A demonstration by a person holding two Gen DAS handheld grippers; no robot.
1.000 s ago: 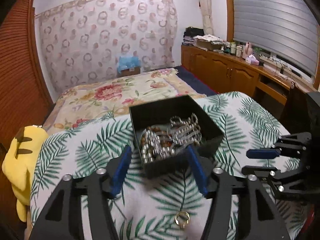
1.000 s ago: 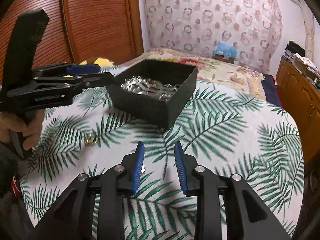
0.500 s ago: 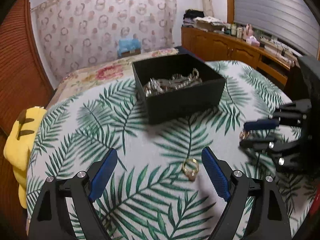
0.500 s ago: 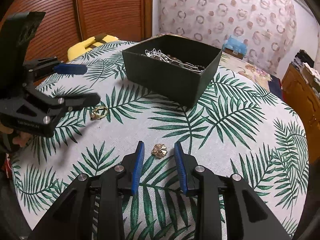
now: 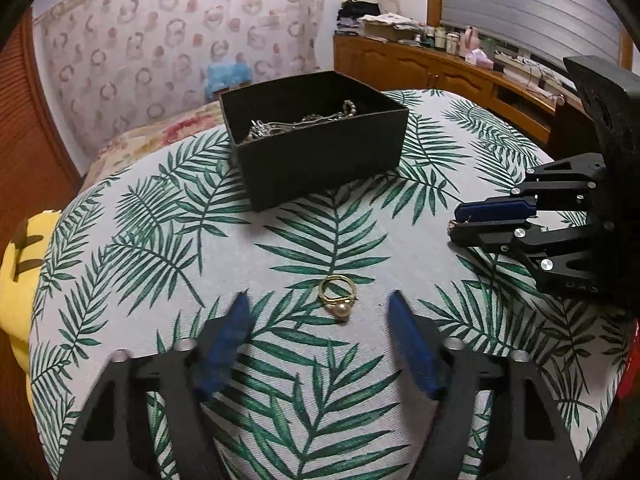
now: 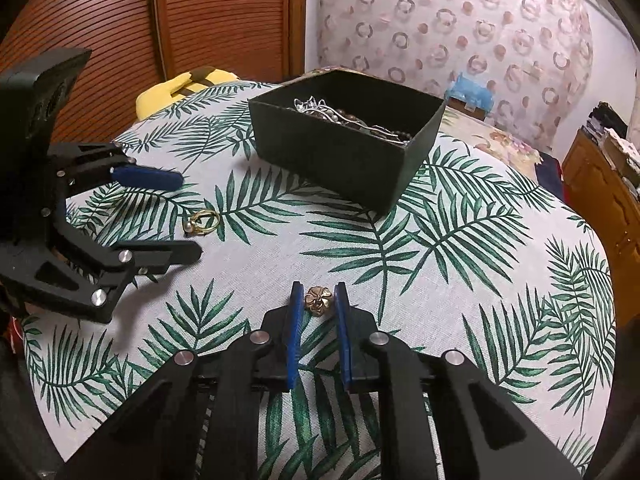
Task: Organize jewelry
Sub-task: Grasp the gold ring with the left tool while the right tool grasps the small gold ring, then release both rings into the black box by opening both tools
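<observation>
Between the right tongs: the right gripper [image 6: 318, 302] has its blue-padded jaws closing around a small gold flower-shaped jewelry piece [image 6: 317, 299] that lies on the cloth; the pads sit just beside it on either side, and I cannot tell whether they press on it yet.
Between the left tongs: the left gripper [image 5: 318, 312] is closing too, jaws still standing wide, with a gold ring bearing a small pearl [image 5: 338, 295] on the cloth between the tips, pads well clear of it.
Pose, right: angled steeply down toward the table, tips at cloth level.
Pose, left: likewise tilted down, tips low over the cloth; from the right wrist view it reaches in from the left.
Done so far: the open black rectangular box [image 6: 340, 152] already holds a tangle of silver chains and beaded pieces [image 5: 304, 122].
Left to do: by my reading, both loose pieces must be gripped, lifted and dropped in the box.
Surface: a round table under a white cloth printed with green palm leaves [image 6: 480, 264], box toward its far side.
</observation>
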